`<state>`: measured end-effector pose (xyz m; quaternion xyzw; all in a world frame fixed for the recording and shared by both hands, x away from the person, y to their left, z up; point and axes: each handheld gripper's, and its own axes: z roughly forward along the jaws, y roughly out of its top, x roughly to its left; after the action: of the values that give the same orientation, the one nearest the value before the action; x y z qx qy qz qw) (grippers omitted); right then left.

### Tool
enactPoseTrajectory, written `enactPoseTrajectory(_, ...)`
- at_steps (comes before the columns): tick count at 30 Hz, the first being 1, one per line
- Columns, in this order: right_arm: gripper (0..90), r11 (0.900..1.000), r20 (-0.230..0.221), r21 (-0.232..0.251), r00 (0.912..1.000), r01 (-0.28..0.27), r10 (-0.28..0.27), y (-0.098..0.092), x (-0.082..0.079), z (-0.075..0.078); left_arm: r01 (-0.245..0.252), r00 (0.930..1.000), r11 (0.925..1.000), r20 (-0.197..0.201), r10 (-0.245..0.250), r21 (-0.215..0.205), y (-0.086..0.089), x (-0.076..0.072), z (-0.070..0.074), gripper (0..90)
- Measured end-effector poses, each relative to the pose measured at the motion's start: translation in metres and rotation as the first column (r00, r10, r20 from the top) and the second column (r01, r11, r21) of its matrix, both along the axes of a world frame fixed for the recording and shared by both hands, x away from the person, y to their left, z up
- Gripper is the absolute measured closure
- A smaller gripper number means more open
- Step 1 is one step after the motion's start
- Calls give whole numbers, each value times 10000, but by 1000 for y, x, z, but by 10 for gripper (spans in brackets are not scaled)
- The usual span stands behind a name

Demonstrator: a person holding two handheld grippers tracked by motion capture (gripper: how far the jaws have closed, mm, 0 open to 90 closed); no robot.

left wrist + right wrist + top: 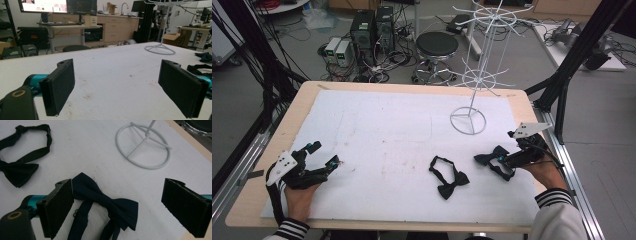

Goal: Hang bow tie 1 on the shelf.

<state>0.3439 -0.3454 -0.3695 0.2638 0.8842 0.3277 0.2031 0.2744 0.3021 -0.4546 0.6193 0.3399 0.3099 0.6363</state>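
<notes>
Nearest the person, at the bench's near-left corner, the left gripper (323, 155) lies low on the white mat (377, 125) in the left hand (299, 192). Its jaws stand wide apart with bare mat between them, as the left gripper view shows (117, 85).

At the near-right part of the mat, the right gripper (507, 159) is held in the right hand (544, 172), close to the right edge. Its jaws are spread wide too (117, 207). A navy bow tie (105, 201) lies flat on the mat between them; one wing sits just beside the left pad in the right gripper view, and whether it touches I cannot tell. The other pad is well apart from the cloth, so nothing is clamped. The tie's strap trails toward the gripper. In the high view the same tie (492, 159) lies right at the jaw tips.

Toward the middle of the near edge lies a black bow tie (448, 176), its strap looped open, apart from both grippers.

Farther back, toward the far-right corner, a white wire rack (468, 120) stands upright on its ring base, arms spreading above.
</notes>
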Motion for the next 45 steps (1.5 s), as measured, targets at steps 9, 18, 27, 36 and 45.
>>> enactPoseTrajectory(9,100,9940,-530,-931,9972,-580,532,1,8,-3,-17,10000,10000,19,17,6,0,0,0,143)
enactPoseTrajectory(18,101,9843,-1051,-1471,9911,-971,821,5,18,-8,-20,10000,10000,31,20,22,0,0,0,143)
enactPoseTrajectory(27,156,9723,-1770,-1882,9786,-1385,1051,8,26,-14,-21,10000,10000,34,21,22,0,0,0,143)
enactPoseTrajectory(36,212,9596,-2130,-2286,9702,-1641,1152,16,33,-23,-29,10000,10000,49,29,12,0,-1,0,143)
enactPoseTrajectory(45,358,9407,-2487,-2631,9571,-2142,1484,23,36,-28,-10,10000,10000,55,10,-5,0,-1,0,143)
